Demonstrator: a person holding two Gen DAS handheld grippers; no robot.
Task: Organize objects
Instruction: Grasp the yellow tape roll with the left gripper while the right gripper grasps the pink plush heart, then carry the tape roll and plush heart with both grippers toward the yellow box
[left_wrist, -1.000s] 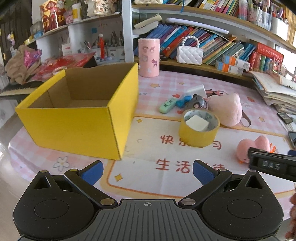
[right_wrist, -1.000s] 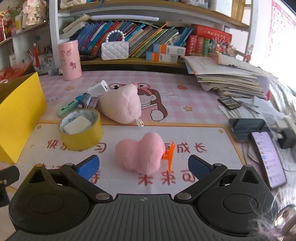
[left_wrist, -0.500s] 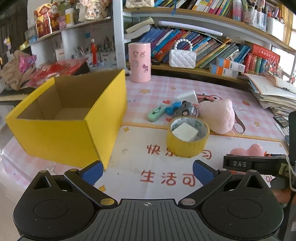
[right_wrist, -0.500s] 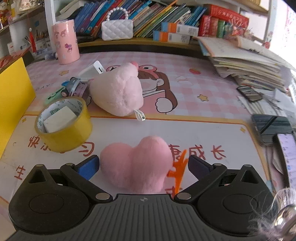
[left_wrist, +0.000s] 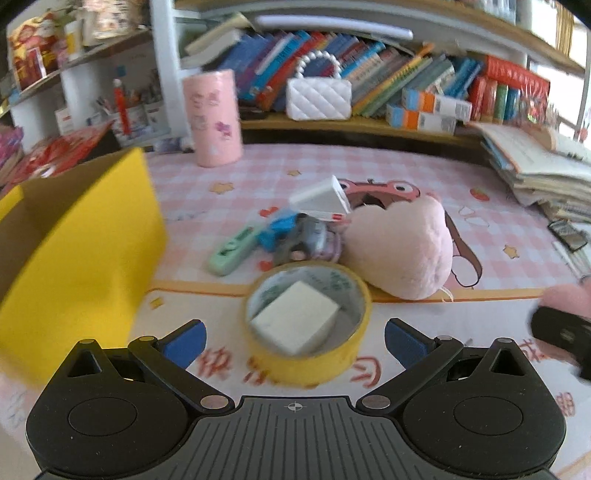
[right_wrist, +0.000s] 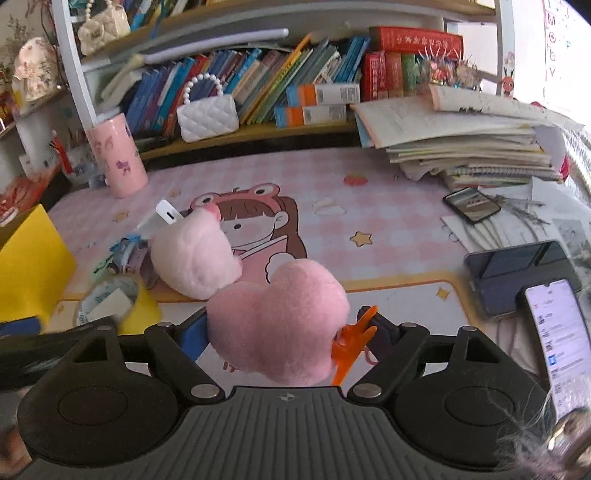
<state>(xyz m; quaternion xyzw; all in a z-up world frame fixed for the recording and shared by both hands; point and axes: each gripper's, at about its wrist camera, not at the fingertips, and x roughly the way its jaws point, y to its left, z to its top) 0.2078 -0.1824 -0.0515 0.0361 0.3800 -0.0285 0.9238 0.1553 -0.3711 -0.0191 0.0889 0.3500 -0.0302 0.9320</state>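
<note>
A pink heart plush (right_wrist: 280, 328) with an orange clip (right_wrist: 351, 343) lies between the fingers of my right gripper (right_wrist: 286, 332). Its jaws are closing; the left pad just reaches the plush, which does not look squeezed. My left gripper (left_wrist: 293, 336) is open, low over the mat. A yellow tape roll (left_wrist: 306, 365) with a white block (left_wrist: 295, 321) inside sits between and just ahead of its fingertips. The open yellow box (left_wrist: 81, 251) stands to the left. A larger pale pink plush (left_wrist: 402, 243) lies behind the roll.
A green stick (left_wrist: 232, 247), a blue-grey gadget (left_wrist: 295, 232) and a white charger (left_wrist: 321, 197) lie in a cluster behind the roll. A pink cylinder (left_wrist: 214, 118) stands at the back. Two phones (right_wrist: 517, 273) and a stack of books (right_wrist: 472, 147) are at the right.
My left gripper moved right and closer, so the tape roll now sits between its fingers. My right gripper advanced onto the heart plush and its jaws narrowed around it.
</note>
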